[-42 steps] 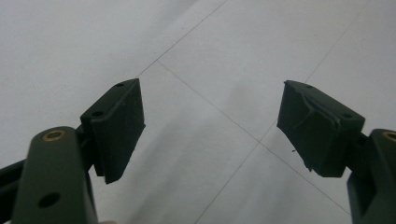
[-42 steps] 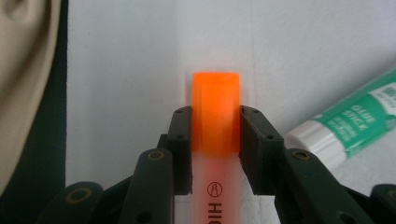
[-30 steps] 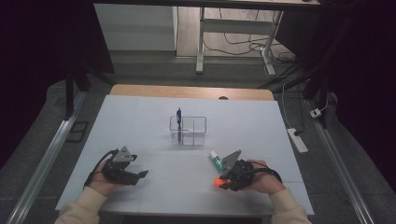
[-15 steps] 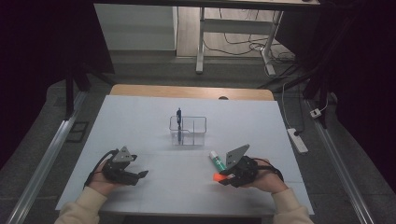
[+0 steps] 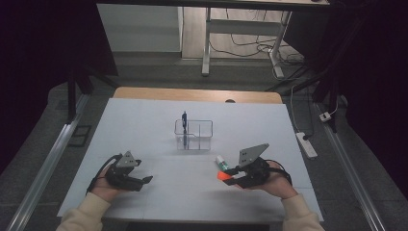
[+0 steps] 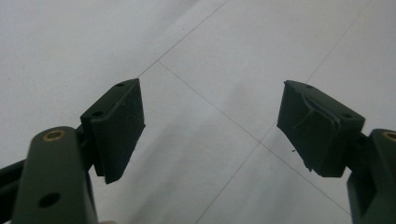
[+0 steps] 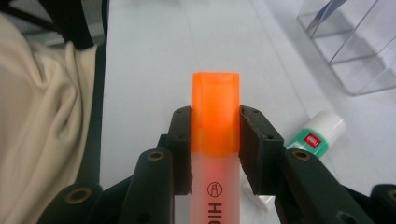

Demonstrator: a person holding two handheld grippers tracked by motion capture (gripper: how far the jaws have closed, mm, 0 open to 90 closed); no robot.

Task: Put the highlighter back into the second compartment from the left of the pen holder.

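Observation:
My right gripper (image 5: 228,177) is shut on an orange highlighter (image 5: 222,176) and holds it just above the white table at the front right. In the right gripper view both black pads press the highlighter (image 7: 215,112) just below its orange cap, which pokes out ahead of the gripper (image 7: 215,140). A white and green glue stick (image 5: 222,162) lies on the table just behind it, and also appears in the right gripper view (image 7: 317,135). My left gripper (image 5: 143,179) rests at the front left. Its jaws (image 6: 210,126) stand wide open over bare table.
A clear plastic organizer (image 5: 202,134) stands mid-table with a blue pen (image 5: 184,120) upright in its left compartment; its corner is the organizer (image 7: 355,51) in the right gripper view. A cream sleeve (image 7: 42,116) lies to the left. A power strip (image 5: 306,144) lies on the floor to the right.
My right hand has risen a little with the highlighter in its grip, and its grey plate tilts up more. The left hand has kept still.

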